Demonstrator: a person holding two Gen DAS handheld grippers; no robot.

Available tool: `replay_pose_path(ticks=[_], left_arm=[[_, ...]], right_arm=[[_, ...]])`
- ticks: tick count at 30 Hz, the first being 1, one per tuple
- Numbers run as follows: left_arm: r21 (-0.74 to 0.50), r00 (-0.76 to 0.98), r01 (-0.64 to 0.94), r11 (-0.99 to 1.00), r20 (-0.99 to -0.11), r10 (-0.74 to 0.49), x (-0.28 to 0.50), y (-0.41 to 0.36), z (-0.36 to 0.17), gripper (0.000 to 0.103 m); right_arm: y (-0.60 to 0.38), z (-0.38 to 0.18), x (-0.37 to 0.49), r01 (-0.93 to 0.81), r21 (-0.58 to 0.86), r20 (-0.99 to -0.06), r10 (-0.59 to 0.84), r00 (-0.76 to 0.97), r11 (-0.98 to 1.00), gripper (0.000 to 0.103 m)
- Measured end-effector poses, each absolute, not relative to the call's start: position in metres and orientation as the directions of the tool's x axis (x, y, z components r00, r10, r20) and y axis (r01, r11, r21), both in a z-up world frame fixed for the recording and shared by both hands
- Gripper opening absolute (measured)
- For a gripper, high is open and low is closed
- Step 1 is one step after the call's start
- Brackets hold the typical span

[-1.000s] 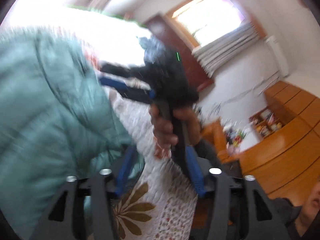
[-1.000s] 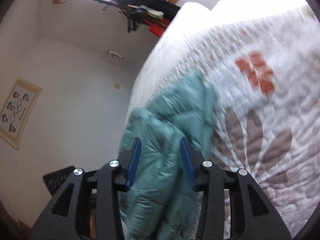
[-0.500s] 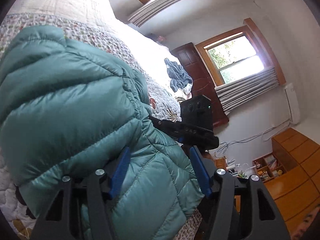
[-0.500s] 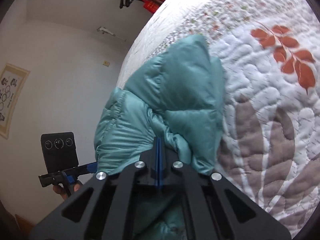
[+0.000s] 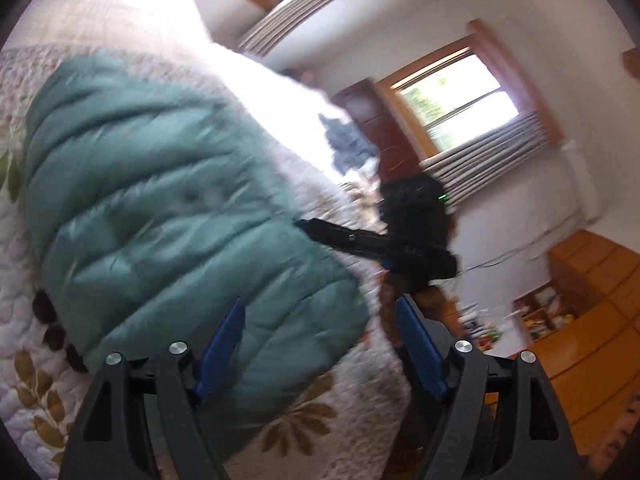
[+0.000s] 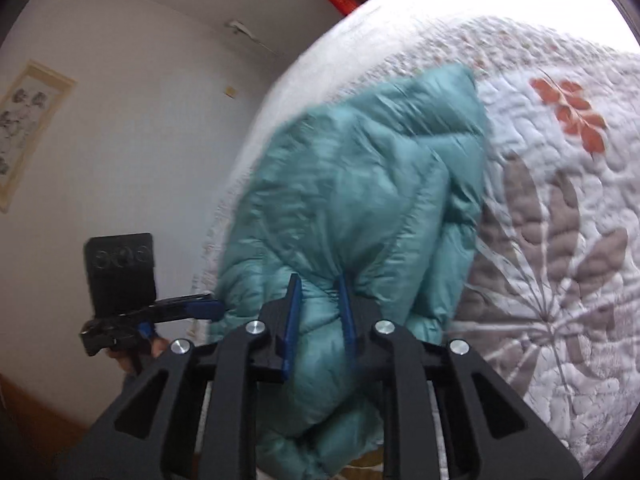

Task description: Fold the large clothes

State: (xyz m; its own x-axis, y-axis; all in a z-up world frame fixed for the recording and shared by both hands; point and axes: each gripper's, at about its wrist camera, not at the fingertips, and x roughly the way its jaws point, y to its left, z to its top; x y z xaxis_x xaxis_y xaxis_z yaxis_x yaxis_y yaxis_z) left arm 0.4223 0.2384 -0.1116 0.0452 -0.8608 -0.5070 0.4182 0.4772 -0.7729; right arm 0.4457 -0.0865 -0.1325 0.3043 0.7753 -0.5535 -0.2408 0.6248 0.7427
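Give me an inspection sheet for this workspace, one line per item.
Surface: bed with a quilted floral bedspread; a white pillow area at the far end.
Job's things: teal puffer jacket lying bunched and folded over on the bedspread.
Clutter: a dark blue garment further along the bed.
Grippers: left gripper open, its fingers apart over the jacket's near edge; right gripper partly closed with jacket fabric between its fingers, firm clamping cannot be told.
Cables: thin wires along the wall below the window.
Surroundings: window with gathered curtain, dark wooden door, wooden cabinet with a cluttered shelf, framed picture on the wall.
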Motion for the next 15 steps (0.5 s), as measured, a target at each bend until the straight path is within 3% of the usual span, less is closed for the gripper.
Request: replay_pose_path(ticks=[2,4,6,10,15], left_arm=[[-0.784,0.054,0.403,0.473,-0.495,-0.867,0.417,0.244,-0.108,0.076],[-0.785,0.072,0.423,0.452,-0.469,-0.88,0.408,0.254,-0.094,0.083],[-0.758,0.118,0.449,0.474,-0.475,-0.872,0.397,0.269,-0.08,0.095],[-0.723,0.194,0.418,0.551,-0.521,-0.831,0.383,0.312,-0.087,0.099],[-0.854,0.183,0.231,0.467,-0.433,-0.882,0.388,0.357,-0.138,0.099]], right_arm=[[-0.089,-0.126,0.439,-0.241,0.764,-0.529,0.794,0.299,0.599,0.025],[-0.098,-0.112,0.435,-0.249,0.791,-0.485,0.822,0.299,0.558,0.062],[-0.113,-0.093,0.438,-0.234,0.781,-0.493,0.801,0.341,0.58,0.087],[-0.138,-0.097,0.455,-0.162,0.804,-0.503,0.801,0.326,0.571,0.091],[-0.145,-0.135,0.479,-0.066,0.86,-0.485,0.85,0.205,0.506,0.094]])
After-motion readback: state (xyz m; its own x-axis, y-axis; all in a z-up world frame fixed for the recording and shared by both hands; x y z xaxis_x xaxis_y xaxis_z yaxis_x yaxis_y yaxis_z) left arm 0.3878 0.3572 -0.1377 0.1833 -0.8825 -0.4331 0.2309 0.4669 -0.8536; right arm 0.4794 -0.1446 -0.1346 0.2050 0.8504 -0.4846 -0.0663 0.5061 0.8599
